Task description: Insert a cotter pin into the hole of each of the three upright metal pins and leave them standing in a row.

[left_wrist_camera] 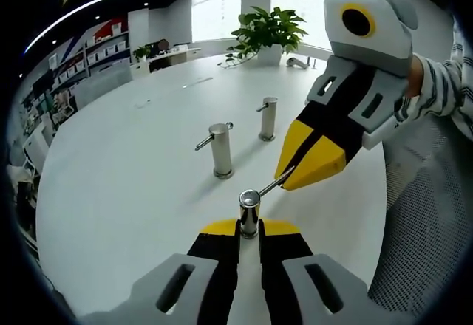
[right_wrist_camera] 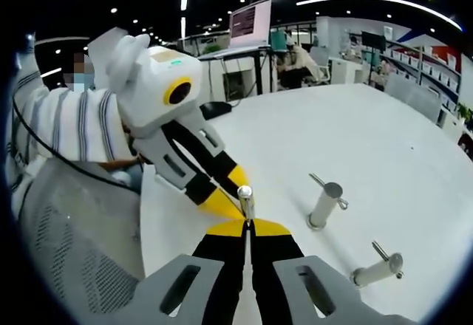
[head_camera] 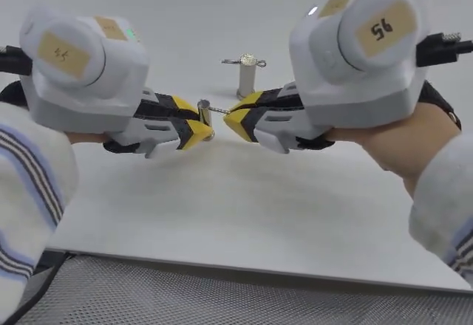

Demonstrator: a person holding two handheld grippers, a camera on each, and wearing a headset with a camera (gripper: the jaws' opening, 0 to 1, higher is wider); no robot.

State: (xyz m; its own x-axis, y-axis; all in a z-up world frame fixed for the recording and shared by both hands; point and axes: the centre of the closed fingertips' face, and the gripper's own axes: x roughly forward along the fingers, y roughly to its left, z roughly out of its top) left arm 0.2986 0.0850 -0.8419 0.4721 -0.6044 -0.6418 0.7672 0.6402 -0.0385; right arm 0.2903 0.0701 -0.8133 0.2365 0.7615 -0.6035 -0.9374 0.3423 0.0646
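A cotter pin (head_camera: 219, 109) at the metal pin (head_camera: 205, 111).
Head view: at centre, left gripper (head_camera: 198, 124) clamps the upright pin; right gripper (head_camera: 230, 118), at 3 o'clock, pinches the cotter pin. Left gripper view: two other pins (left_wrist_camera: 220, 150) stand at 12 o'clock. Right gripper view: they are at 4 o'clock.

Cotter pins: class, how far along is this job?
Done: two upright metal pins each carry a cotter pin. In hand: the left gripper clamps the third metal pin while the right gripper holds the last cotter pin at its hole. Left: seat it and release.
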